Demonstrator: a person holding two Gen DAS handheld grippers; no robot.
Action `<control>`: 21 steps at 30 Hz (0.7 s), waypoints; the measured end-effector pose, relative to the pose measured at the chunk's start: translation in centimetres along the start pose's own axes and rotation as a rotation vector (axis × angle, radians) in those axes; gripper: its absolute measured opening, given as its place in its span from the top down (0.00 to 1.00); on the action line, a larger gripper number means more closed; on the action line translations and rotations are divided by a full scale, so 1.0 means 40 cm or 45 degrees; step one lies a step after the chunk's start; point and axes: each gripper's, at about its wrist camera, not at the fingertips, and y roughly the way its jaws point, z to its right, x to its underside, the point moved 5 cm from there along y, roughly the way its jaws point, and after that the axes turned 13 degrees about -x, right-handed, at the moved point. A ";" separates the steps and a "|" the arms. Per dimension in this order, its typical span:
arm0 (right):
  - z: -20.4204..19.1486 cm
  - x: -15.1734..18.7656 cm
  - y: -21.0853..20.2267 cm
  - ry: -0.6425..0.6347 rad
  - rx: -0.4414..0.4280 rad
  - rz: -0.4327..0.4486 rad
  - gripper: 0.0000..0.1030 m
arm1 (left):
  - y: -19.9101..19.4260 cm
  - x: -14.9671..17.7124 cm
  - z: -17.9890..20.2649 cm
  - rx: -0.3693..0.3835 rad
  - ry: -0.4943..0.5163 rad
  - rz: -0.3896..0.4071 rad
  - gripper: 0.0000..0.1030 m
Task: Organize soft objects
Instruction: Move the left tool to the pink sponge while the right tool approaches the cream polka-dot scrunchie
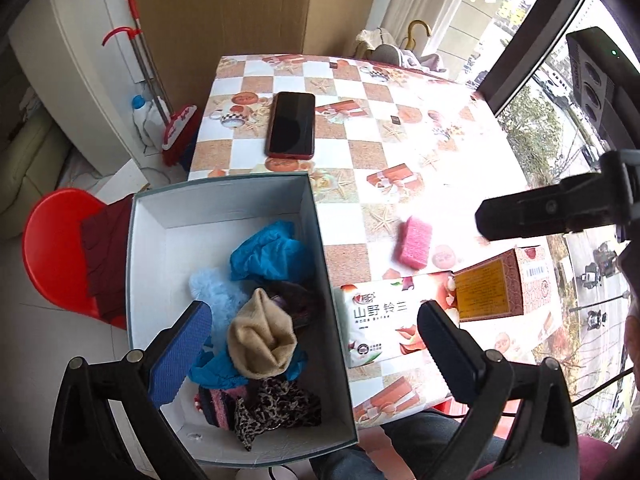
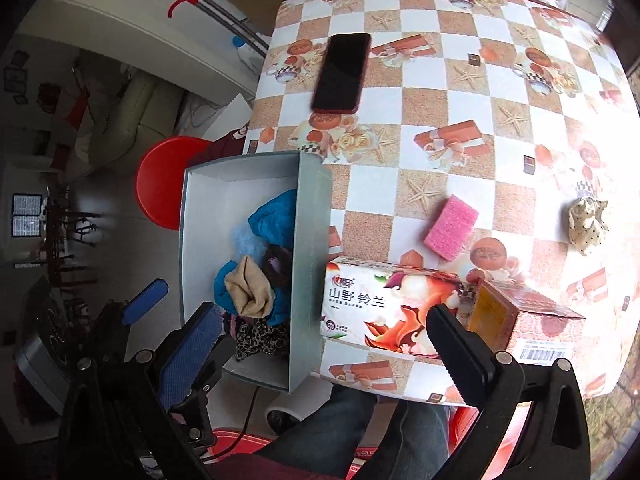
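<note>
Both tools wide open, holding nothing: left tool (image 1: 316, 344) over grey box (image 1: 320, 240) of soft things; right tool (image 2: 324, 344) over tissue pack (image 2: 376, 304); pink sponge (image 2: 452, 228) and spotty cloth (image 2: 586, 224) on desk (image 2: 440, 92); reaching could knock tissue pack or phone (image 2: 340, 72); sponge may squash, slip out.

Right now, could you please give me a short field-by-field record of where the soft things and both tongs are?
container: grey box, open, at the table's near-left edge
in box: beige sock, blue cloth, leopard-print fabric, light-blue fluffy item
on table, soft: pink sponge; spotted cloth at the far right
on table, other: phone, tissue pack, brown carton
left tongs: open, empty, above the box
right tongs: open, empty, above the tissue pack
</note>
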 end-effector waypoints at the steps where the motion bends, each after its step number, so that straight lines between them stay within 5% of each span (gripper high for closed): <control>1: 0.038 -0.002 -0.039 0.057 -0.012 0.017 0.00 | 0.009 -0.020 0.032 0.000 0.037 -0.019 0.00; 5: 0.180 -0.001 -0.181 0.233 -0.045 0.101 0.00 | 0.086 -0.074 0.170 -0.010 0.194 -0.112 0.00; 9: 0.342 0.005 -0.261 0.360 0.041 0.190 0.00 | 0.175 -0.109 0.296 0.020 0.316 -0.196 0.00; 14: 0.544 0.013 -0.226 0.522 0.108 0.183 0.00 | 0.300 -0.142 0.396 -0.004 0.403 -0.309 0.00; 21: 0.704 -0.043 -0.123 0.541 0.206 0.146 0.00 | 0.429 -0.156 0.454 -0.057 0.429 -0.458 0.00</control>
